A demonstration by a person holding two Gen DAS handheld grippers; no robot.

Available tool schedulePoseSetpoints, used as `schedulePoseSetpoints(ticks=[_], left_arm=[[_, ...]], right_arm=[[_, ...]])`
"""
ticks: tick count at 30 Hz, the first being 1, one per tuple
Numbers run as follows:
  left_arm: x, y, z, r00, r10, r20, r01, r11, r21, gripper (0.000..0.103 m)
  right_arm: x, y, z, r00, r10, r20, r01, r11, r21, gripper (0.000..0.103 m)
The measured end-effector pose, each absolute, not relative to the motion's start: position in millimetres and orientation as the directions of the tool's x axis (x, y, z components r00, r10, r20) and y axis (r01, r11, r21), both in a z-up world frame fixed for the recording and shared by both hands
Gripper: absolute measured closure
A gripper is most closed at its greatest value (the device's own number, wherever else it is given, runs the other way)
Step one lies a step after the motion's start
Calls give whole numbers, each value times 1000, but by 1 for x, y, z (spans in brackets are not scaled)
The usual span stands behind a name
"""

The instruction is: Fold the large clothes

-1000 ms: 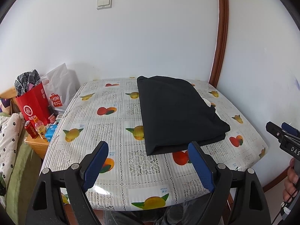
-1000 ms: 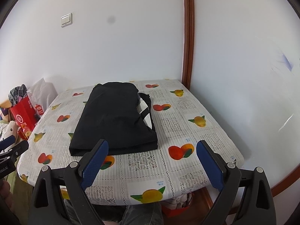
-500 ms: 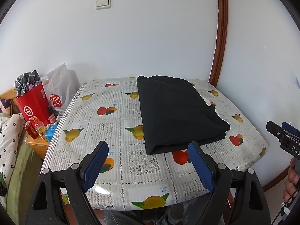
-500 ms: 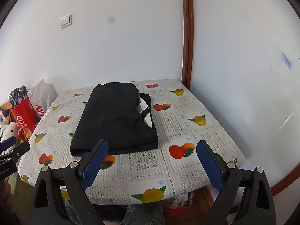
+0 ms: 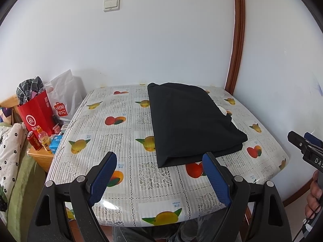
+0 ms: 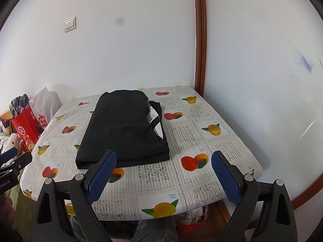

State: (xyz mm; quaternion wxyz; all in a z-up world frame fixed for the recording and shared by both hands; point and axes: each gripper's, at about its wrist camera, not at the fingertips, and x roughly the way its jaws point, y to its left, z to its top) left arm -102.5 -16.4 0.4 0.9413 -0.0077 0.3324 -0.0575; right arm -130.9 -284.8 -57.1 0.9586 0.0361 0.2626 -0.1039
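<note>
A black garment (image 5: 189, 121) lies folded into a thick rectangle on the table (image 5: 113, 141), which has a fruit-print cloth. In the right wrist view the same black garment (image 6: 123, 127) shows a white-and-black striped part at its right edge. My left gripper (image 5: 159, 161) hovers open over the table's near edge, short of the garment, nothing between its blue pads. My right gripper (image 6: 163, 161) is open too, held back from the near edge, empty. Each gripper also shows at the other view's side edge.
A red paper bag (image 5: 36, 113) and a white shopping bag (image 5: 64, 98) stand left of the table, with a can and bottles (image 5: 39, 140) on a low wooden stand. White walls meet at a brown wooden trim (image 5: 236, 40) behind the table's far right corner. A person's legs show under the near edge.
</note>
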Motion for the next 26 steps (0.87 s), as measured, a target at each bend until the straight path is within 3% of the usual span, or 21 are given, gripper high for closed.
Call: schedulePoseSetpoints(ticks=[26], left_arm=[[-98,-15,1,771,-115,-626,100,993,-59,17]], right_arm=[[-130,-281,-58,844,-169,-509,212,977,28,9]])
